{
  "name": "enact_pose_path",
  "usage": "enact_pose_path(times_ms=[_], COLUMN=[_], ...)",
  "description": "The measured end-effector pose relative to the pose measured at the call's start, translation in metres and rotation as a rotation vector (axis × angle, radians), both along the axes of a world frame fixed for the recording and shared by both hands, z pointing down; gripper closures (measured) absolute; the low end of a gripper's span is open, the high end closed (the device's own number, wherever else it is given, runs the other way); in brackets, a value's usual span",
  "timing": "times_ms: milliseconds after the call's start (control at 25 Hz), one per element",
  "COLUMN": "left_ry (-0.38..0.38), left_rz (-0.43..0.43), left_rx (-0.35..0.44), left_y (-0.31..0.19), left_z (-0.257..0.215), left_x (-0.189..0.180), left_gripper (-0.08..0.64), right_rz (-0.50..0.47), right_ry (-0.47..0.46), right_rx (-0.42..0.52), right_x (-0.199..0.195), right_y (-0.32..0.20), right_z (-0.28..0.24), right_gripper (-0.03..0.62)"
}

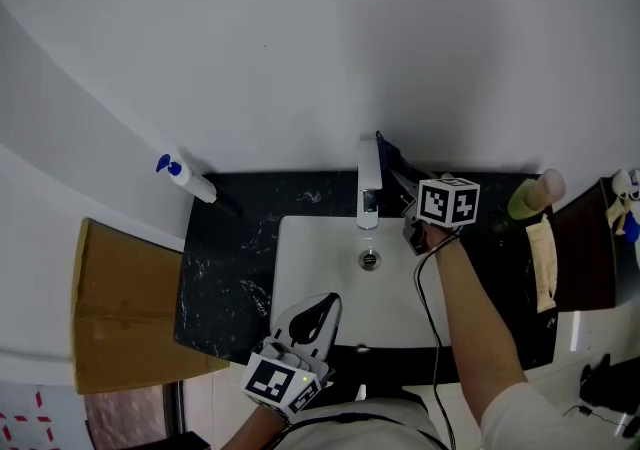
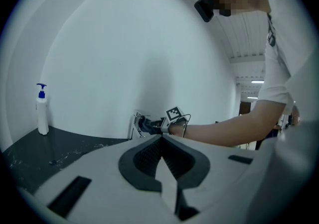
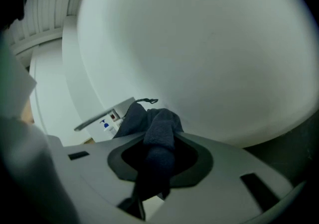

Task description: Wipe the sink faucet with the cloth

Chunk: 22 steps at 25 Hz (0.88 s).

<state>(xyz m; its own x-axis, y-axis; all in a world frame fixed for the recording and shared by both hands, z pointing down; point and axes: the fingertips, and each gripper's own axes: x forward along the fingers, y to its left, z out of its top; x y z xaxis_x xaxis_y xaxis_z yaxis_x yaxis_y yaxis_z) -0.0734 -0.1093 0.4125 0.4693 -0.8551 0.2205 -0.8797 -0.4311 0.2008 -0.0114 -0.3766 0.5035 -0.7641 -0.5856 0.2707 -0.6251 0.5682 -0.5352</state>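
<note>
A chrome faucet (image 1: 369,183) stands at the back of the white sink (image 1: 300,268), set in a black counter. My right gripper (image 1: 402,178) is just right of the faucet, shut on a dark blue cloth (image 1: 390,156) that lies against the faucet's side. In the right gripper view the cloth (image 3: 158,128) bulges out between the jaws and covers part of the faucet (image 3: 102,115). My left gripper (image 1: 318,310) hovers over the sink's front rim, jaws together and empty. The left gripper view shows the faucet (image 2: 134,125) and the cloth (image 2: 147,126) far ahead.
A white pump bottle (image 1: 186,176) stands at the counter's back left corner. A cardboard box (image 1: 125,308) sits left of the counter. A green bottle (image 1: 530,196) and a brown shelf (image 1: 585,248) are to the right. The drain (image 1: 370,259) is in the basin.
</note>
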Motion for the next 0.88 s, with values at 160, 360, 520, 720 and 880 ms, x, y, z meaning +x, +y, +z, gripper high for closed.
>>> enact_pose_path(times_ms=[160,360,520,720,880], left_ry=[0.002,0.004,0.009,0.012,0.013], left_rz=[0.009,0.01,0.014,0.032,0.04], left_rx=[-0.004,-0.003,-0.001,0.002,0.003], left_y=[0.0,0.001,0.0,0.0,0.001], left_z=[0.002,0.001,0.001,0.002,0.0], left_x=[0.002,0.001,0.001,0.005,0.006], left_gripper=[0.558,0.558,0.558,0.558,0.558], right_rz=[-0.001,-0.062,-0.06,-0.08,-0.163], right_ry=[0.104,0.187,0.052,-0.064,0.051], right_rx=[-0.042,-0.081,-0.027,0.129,0.237], right_x=[0.002,-0.003,-0.001,0.002,-0.009], right_y=[0.003,0.019,0.032,0.04,0.053], right_z=[0.031,0.055,0.027,-0.026,-0.037], right_gripper=[0.486,0.486,0.488,0.486,0.488])
